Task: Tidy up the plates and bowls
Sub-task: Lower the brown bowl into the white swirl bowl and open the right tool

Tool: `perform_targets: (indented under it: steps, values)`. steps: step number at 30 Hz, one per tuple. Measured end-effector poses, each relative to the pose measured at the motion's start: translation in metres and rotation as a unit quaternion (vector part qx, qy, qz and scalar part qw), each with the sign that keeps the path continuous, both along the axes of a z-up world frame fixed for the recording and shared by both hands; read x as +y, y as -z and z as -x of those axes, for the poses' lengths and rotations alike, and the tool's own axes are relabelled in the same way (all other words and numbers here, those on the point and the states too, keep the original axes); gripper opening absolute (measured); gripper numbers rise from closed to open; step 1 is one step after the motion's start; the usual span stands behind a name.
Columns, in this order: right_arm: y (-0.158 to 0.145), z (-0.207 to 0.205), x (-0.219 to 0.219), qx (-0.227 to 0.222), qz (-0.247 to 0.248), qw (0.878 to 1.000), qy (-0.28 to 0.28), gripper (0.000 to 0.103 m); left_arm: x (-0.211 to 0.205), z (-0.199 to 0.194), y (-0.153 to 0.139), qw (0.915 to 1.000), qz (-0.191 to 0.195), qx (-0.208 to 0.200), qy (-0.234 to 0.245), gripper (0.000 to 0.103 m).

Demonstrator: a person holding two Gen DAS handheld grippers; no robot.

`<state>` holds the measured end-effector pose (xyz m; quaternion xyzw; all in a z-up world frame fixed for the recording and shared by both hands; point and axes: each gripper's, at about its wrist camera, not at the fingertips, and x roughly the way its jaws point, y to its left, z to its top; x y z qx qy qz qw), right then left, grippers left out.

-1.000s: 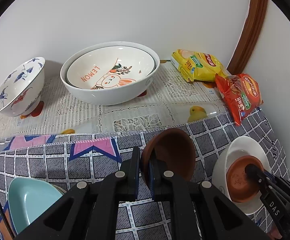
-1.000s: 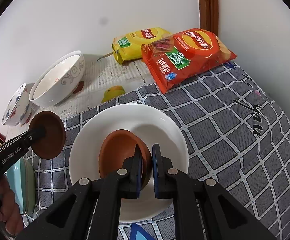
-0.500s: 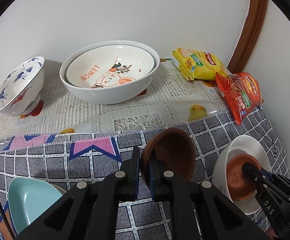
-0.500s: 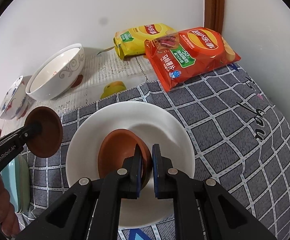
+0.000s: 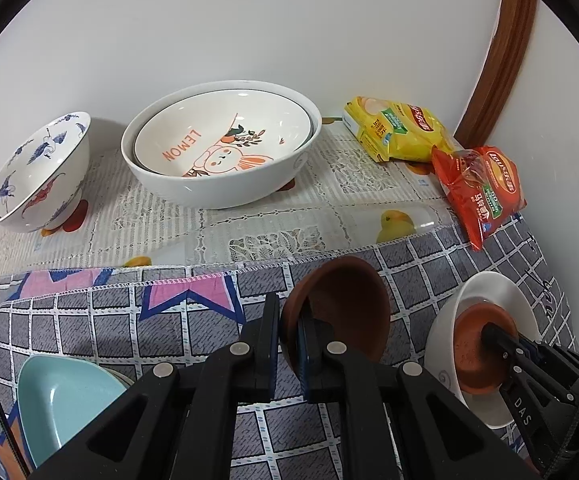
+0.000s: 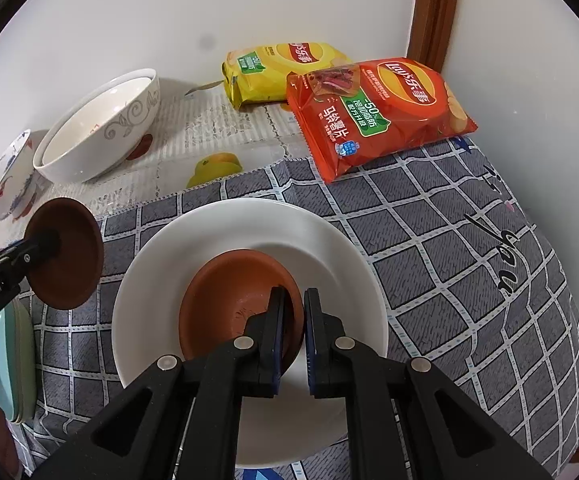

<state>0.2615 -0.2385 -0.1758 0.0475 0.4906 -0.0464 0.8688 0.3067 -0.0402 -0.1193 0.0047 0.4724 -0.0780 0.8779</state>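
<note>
Left gripper [image 5: 288,338]: clenched on the rim of a brown dish [image 5: 339,312], which it holds tilted in the air above the checked cloth [image 5: 109,320], near the middle of the tabletop.
Right gripper [image 6: 291,330]: clenched on the near rim of a second brown dish [image 6: 233,304]; one finger is inside the dish, the other outside.
Second brown dish: it sits in the hollow of a white plate [image 6: 225,224] near the tabletop's front right corner. Whether it rests fully on the plate or is a little lifted, I cannot tell.
Why held so: both dishes match in colour and shape, so the likely aim is to nest them in one stack on the plate. The raised dish waits just left of the plate, clear of its rim.
Why by the rim: the dishes are shallow and thin-walled, and the rim is the only edge narrow fingers can pinch.
Big bowls [image 5: 225,148]: two nested, the inner one printed with a rabbit, at the back edge by the wall.
Blue-patterned bowl [image 5: 37,172]: back left corner, tipped on its side.
Teal dish [image 5: 61,404]: front left, atop a small stack.
Chip bags: yellow bag [image 5: 397,128] and red bag [image 5: 481,188] at the back right corner, apart from the crockery.
Next call: free the right gripper so the left dish can come down.
</note>
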Motion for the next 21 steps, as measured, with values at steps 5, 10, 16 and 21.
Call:
perform_targets:
  steps: [5, 10, 16, 21]
  values:
    - [0.0011, -0.0015, 0.0032, 0.006, 0.018, 1.000, -0.003, 0.010, 0.0006, -0.0005, 0.0005, 1.0000, 0.000, 0.003, -0.001, 0.008]
    - [0.0014, -0.0019, 0.0036, 0.009, 0.024, 1.000, -0.006, 0.010, 0.0011, -0.0008, 0.0006, 1.0000, 0.000, 0.004, -0.002, 0.008]
    - [0.0033, -0.0060, 0.0042, 0.015, 0.035, 0.999, -0.013, 0.012, 0.0020, -0.0017, 0.0013, 1.0000, 0.000, 0.006, -0.005, 0.008]
    - [0.0046, -0.0085, 0.0052, 0.019, 0.039, 0.999, -0.018, 0.012, 0.0030, -0.0022, 0.0014, 1.0000, 0.000, 0.007, -0.006, 0.008]
